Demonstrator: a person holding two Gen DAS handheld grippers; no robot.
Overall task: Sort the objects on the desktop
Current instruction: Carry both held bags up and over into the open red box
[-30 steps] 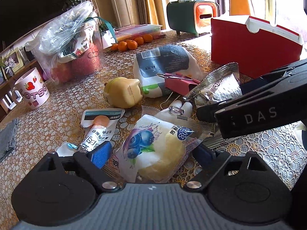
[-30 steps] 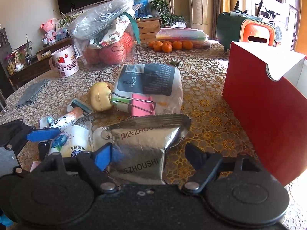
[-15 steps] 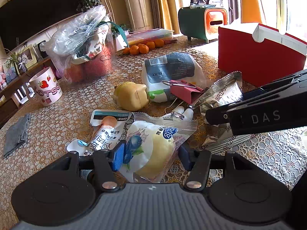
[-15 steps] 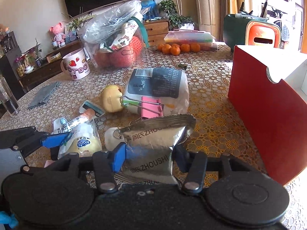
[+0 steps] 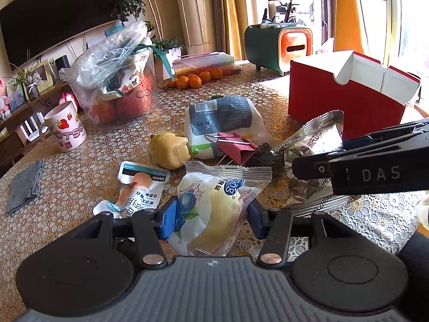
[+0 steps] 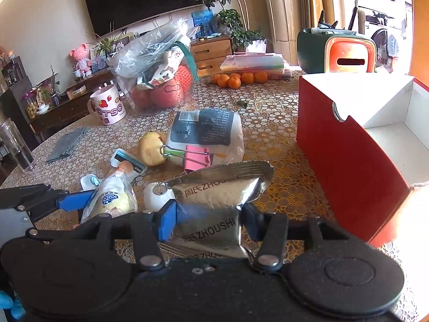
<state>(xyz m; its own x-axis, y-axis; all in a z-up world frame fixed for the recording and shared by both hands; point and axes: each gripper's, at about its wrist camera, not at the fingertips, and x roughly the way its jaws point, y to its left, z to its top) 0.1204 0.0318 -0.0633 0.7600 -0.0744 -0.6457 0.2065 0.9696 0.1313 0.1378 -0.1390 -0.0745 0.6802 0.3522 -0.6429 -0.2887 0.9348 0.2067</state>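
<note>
Sorting stage: early, by my reading; two packets are gripped, and the part of the red box point(image 6: 346, 161) interior that shows holds nothing.
Left gripper point(image 5: 211, 218): its fingers are closing, pinching the blueberry bun packet point(image 5: 214, 209) at its near end; the packet's far edge stands clear of the desk point(image 5: 80, 166).
Right gripper point(image 6: 206, 222): its fingers pinch the silver foil packet point(image 6: 217, 204), which stands crumpled between the blue pads.
Where the held things are: both at the near edge of the desk, the bun packet on the left, the foil packet on the right, just left of the red box.
Done so far: nothing visibly sorted; I judge both packets are meant for the box.
Left to do: carry the two packets over, then clear the loose items.
Loose items, counted: one white-and-dark pouch point(image 5: 222, 123) in the middle; one pink binder clip point(image 5: 236, 147) lying against it; one yellow squishy toy point(image 5: 169, 150); one squeeze pouch with orange cap point(image 5: 136, 190); one small white round thing point(image 6: 155, 196), what it is I cannot tell.
Further back: one strawberry mug point(image 5: 67, 128), one grey cloth point(image 5: 24, 187), one plastic bag of fruit point(image 5: 118, 75); tangerines point(image 5: 195, 79), about five in the right view.
Boxes: one red, open at the top.
</note>
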